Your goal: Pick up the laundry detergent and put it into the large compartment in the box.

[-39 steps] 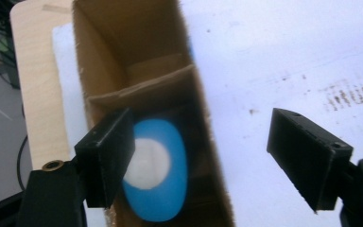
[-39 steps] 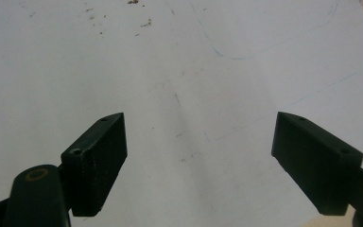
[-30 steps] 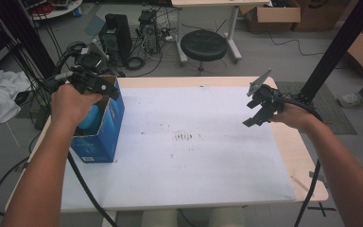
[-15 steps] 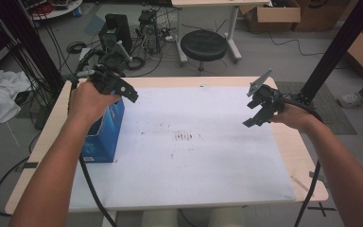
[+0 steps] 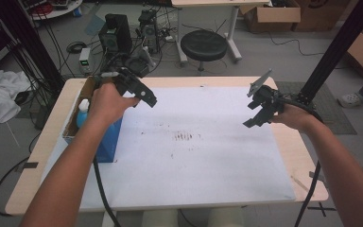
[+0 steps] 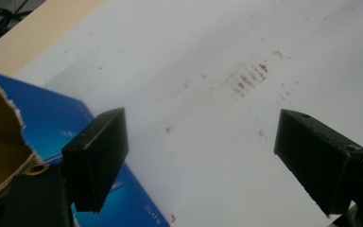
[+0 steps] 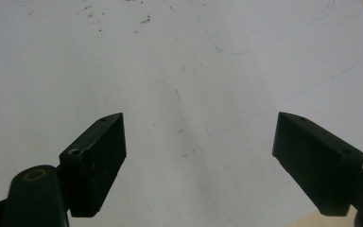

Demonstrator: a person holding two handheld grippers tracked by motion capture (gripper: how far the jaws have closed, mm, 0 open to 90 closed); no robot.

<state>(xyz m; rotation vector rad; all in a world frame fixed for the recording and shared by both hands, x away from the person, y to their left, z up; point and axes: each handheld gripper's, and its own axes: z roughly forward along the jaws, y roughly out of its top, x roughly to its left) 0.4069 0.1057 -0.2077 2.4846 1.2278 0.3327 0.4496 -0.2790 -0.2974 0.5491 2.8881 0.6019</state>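
1. The left tongs (image 5: 144,97) have come away from the blue box (image 5: 105,142). A second ago they sat low over its open top; now they hang past its right edge, over the white sheet (image 5: 194,161), with the box just beside and below them on their left.
2. Their jaws have just been opening and now stand wide apart with nothing between them. In the left gripper view the left tongs (image 6: 203,156) frame bare, stained sheet, and the blue box (image 6: 56,127) shows by the left jaw.
3. My reading: something was let go into the box, and this hand is free for the next thing.
4. The box stands upright on the left part of the tabletop (image 5: 42,156), open at the top, with blue printed sides and a torn brown cardboard rim. A blue bottle with a white cap (image 5: 82,112) stands inside it, behind the person's left wrist.
5. The right tongs (image 5: 255,111) hang well to the right of the box, over the far right part of the sheet, where they were a second ago.
6. Their jaws are wide apart and empty; in the right gripper view the right tongs (image 7: 198,156) frame plain white sheet.
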